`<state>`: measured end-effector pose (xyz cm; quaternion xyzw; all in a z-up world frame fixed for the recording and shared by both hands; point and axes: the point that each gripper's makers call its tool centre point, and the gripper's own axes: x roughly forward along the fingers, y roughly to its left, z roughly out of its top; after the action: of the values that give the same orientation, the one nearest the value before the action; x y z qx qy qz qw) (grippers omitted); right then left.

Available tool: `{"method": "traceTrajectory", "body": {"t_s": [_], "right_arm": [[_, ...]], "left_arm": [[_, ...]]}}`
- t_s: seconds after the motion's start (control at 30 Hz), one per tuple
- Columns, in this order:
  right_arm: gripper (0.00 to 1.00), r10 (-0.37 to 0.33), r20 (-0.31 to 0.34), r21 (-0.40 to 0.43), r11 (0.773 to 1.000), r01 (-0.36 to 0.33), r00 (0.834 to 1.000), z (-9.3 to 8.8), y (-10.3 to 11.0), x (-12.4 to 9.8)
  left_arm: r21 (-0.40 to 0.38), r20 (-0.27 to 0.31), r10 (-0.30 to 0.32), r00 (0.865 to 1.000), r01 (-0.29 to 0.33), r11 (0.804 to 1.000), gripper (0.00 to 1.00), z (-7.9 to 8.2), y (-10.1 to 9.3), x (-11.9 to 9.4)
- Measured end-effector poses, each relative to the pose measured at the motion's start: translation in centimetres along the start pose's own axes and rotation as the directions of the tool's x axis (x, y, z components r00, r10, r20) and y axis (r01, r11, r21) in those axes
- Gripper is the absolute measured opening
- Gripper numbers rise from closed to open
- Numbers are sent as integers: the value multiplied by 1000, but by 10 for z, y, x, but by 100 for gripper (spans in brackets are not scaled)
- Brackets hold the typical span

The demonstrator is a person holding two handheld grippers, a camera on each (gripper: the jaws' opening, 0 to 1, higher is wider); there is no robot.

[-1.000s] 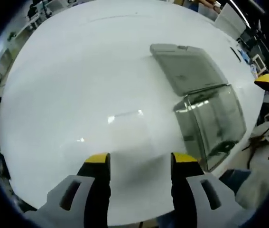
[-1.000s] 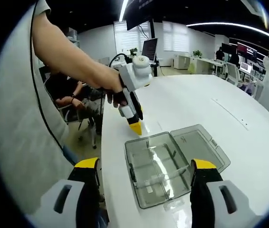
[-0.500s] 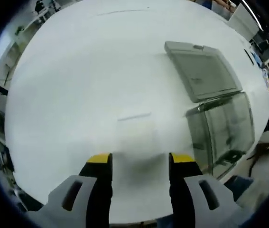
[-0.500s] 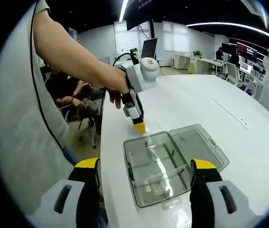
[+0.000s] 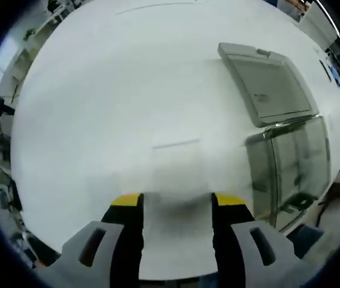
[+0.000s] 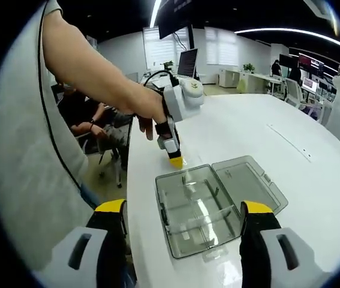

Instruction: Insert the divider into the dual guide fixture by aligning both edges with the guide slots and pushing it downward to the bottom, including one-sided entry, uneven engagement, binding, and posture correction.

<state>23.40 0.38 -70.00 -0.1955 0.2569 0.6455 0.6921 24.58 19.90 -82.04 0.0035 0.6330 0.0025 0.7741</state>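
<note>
A thin, clear divider (image 5: 175,165) lies flat on the white table (image 5: 110,90), hard to make out against it. My left gripper (image 5: 177,203) is open and low over the table, with the divider's near end between its jaws. The clear grey fixture box (image 5: 289,168) stands to its right, its hinged lid (image 5: 271,84) folded back flat. In the right gripper view, a hand holds the left gripper (image 6: 174,159) tip-down on the table just beyond the box (image 6: 196,210) and lid (image 6: 247,180). My right gripper (image 6: 183,210) hangs open above the box, holding nothing.
The table edge (image 6: 131,198) runs close on the left of the box, with the person's arm (image 6: 92,72) reaching over it. Seated people and chairs (image 6: 98,126) are beyond that edge. Desks and monitors (image 6: 259,75) stand far behind.
My left gripper has come down closer to the table and forward, so the divider now sits between its jaws. The right gripper has stayed almost still above the box.
</note>
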Motion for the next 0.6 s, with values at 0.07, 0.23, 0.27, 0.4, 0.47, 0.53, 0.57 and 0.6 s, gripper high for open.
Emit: {"method": "traceTrajectory", "body": {"t_s": [0.07, 0.23, 0.27, 0.4, 0.47, 0.53, 0.57, 0.6], "right_arm": [[75, 0, -4, 2, 1000, 0, 1000, -2, 0, 0], [74, 3, -3, 1, 1000, -3, 1000, -2, 1, 0], [74, 3, -3, -1, 1000, -3, 1000, -2, 1, 0], [74, 2, -2, 0, 1000, -2, 1000, -2, 1, -2], [74, 2, 0, 1, 1000, -2, 1000, -2, 1, -3], [74, 1, -3, 2, 1000, -1, 1000, -3, 1, -3], [73, 1, -4, 3, 1000, -1, 1000, -4, 1, -4], [73, 0, -5, 4, 1000, 0, 1000, -4, 1, -4]], "left_arm": [[2, -5, 12, 1000, -12, 1000, 42, 0, 1, 0], [-7, -17, 21, 1000, -21, 1000, 39, 0, -1, 0], [0, -17, 20, 1000, -20, 1000, 37, 1, -3, 0], [0, -20, 18, 1000, -18, 1000, 36, 0, -3, -1], [-2, -22, 16, 1000, -16, 1000, 35, 1, -3, 0], [-5, -23, 17, 1000, -17, 1000, 35, 1, -2, 0], [-8, -23, 17, 1000, -17, 1000, 33, 1, -2, 0], [-4, -26, 17, 1000, -17, 1000, 31, 0, -2, 0]]}}
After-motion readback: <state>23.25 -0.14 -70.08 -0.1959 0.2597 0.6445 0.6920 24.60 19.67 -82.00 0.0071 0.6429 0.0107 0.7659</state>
